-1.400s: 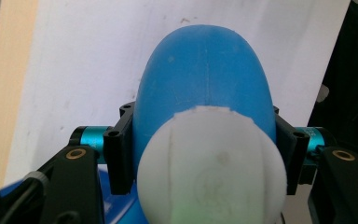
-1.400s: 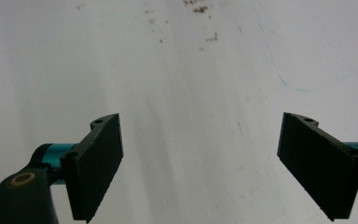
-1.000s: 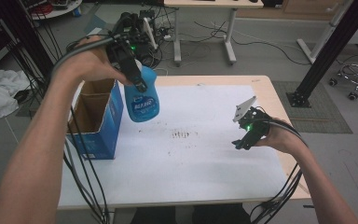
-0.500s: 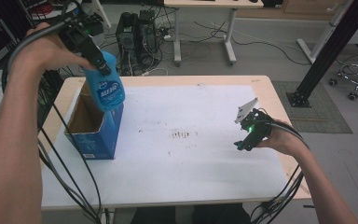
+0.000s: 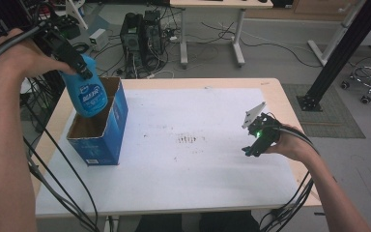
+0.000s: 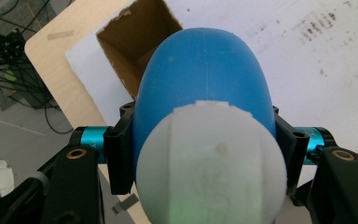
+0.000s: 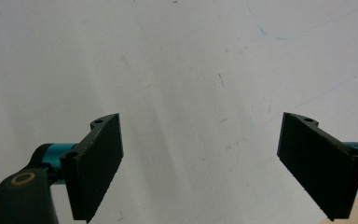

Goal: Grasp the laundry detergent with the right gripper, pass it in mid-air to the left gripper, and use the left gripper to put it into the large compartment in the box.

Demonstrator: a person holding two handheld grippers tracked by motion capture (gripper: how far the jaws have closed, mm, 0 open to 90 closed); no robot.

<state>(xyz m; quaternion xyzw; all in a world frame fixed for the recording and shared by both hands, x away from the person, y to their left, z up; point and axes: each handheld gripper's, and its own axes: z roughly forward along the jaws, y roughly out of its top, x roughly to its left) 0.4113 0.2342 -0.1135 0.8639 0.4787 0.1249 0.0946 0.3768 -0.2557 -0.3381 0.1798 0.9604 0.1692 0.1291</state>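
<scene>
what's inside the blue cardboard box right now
The blue bottle, held by the left claw, hangs over the box. Bare brown walls show inside; its floor is hidden.

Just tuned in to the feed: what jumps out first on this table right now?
The blue bottle, clamped in the left gripper, hangs over the open cardboard box at the table's left end. In the left gripper view its white cap faces the camera. The right gripper sits open and empty over the white table top at the right.
</scene>
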